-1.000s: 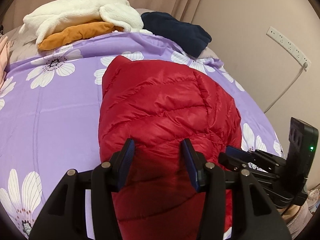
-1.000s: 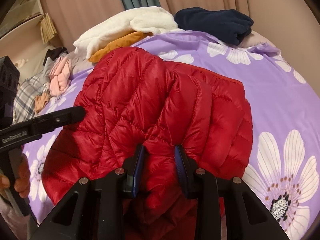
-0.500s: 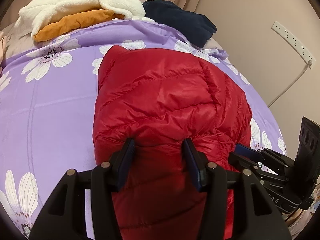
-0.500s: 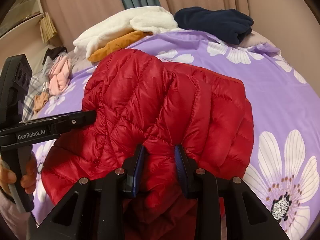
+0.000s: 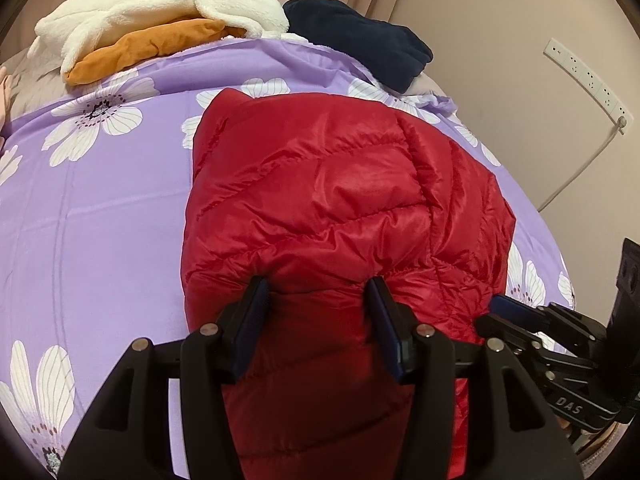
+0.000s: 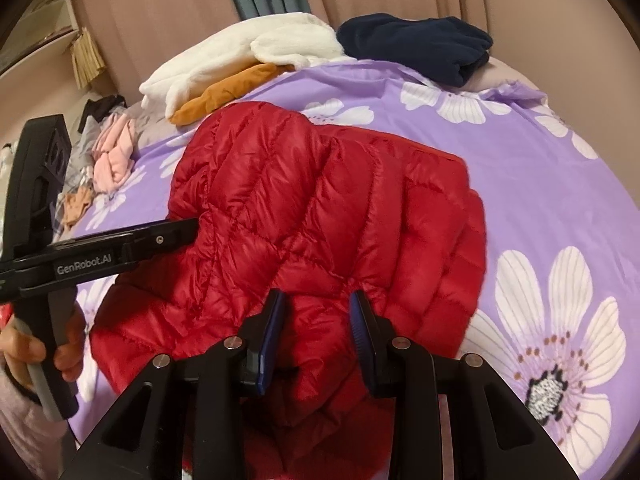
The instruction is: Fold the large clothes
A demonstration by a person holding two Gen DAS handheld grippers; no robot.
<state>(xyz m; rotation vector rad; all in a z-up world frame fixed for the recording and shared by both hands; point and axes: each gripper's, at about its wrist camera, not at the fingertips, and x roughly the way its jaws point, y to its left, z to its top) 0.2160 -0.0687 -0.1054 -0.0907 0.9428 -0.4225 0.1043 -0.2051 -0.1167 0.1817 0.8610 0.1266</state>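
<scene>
A red quilted puffer jacket (image 5: pixel 340 192) (image 6: pixel 320 200) lies folded over on a purple flowered bedsheet (image 5: pixel 100 220) (image 6: pixel 540 200). My left gripper (image 5: pixel 316 296) is shut on the thick near fold of the jacket, and red fabric fills the gap between its blue pads. A little to its right, my right gripper (image 6: pixel 318 300) is shut on a bunched part of the same near edge. In the left wrist view the right gripper (image 5: pixel 504 312) shows at the jacket's right side. In the right wrist view the left gripper (image 6: pixel 188 230) reaches in from the left, held by a hand (image 6: pixel 24 352).
At the head of the bed lie a white fleece (image 5: pixel 160 4), an orange garment (image 5: pixel 152 46) and a navy garment (image 5: pixel 360 40). Pink clothes (image 6: pixel 114 156) are piled at the left. A power strip (image 5: pixel 588 80) with a cord hangs on the right wall.
The left gripper has edged forward with the folded layer and shows further in from the left in the right wrist view. The right gripper keeps its grip and has hardly moved.
</scene>
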